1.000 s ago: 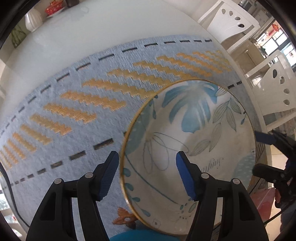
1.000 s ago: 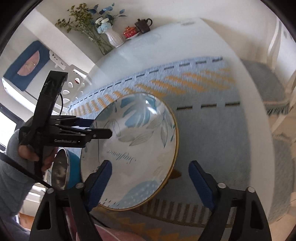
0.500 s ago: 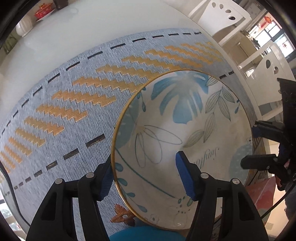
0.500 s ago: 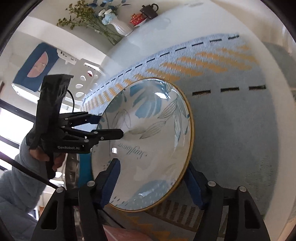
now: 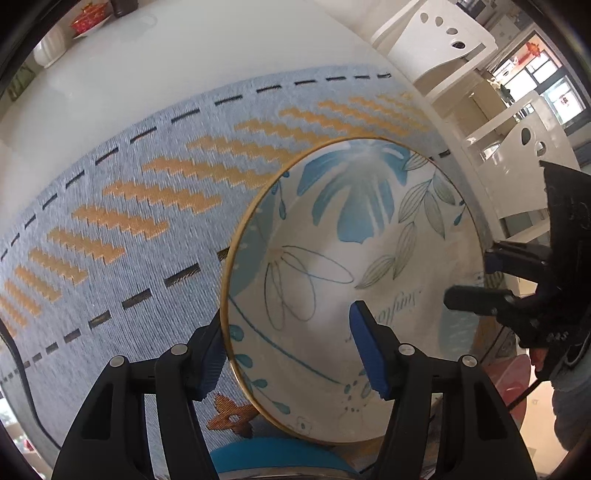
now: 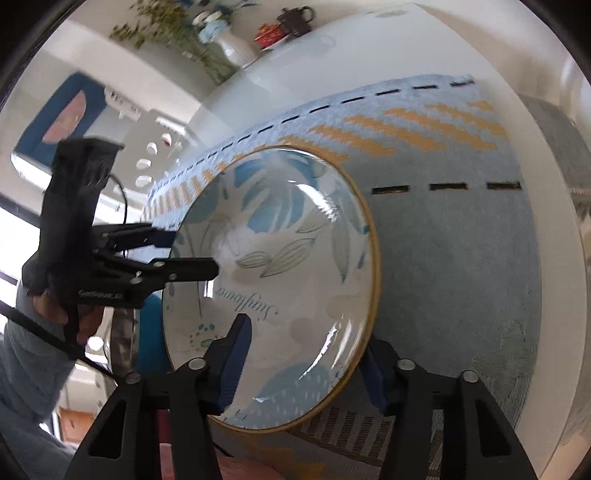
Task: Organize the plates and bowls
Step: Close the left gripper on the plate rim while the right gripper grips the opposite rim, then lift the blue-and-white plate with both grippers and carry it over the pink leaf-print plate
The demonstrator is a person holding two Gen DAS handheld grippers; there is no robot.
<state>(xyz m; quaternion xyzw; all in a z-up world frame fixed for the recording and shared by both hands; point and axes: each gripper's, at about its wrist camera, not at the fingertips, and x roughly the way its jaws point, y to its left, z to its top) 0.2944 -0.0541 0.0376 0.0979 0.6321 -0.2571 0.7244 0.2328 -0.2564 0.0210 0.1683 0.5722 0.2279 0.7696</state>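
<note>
A large white bowl with blue leaf print and a gold rim [image 5: 362, 266] fills both views; it also shows in the right wrist view [image 6: 280, 280]. My left gripper [image 5: 288, 354] straddles its near-left rim, one finger outside, one inside, jaws closing on the rim. My right gripper [image 6: 306, 362] straddles the opposite rim the same way. Each gripper shows in the other's view: the right one [image 5: 476, 277], the left one [image 6: 184, 251]. The bowl is tilted, lifted off the placemat [image 5: 147, 236].
A blue bowl with a metal inside [image 5: 280, 458] sits under the big bowl's near edge; it also shows in the right wrist view [image 6: 147, 332]. A vase with flowers [image 6: 236, 51], a teapot [image 6: 295, 18] and white chairs [image 5: 436, 40] stand beyond the white table.
Both grippers have narrowed onto the bowl's rim from opposite sides. The bowl has risen and tilted over the blue bowl.
</note>
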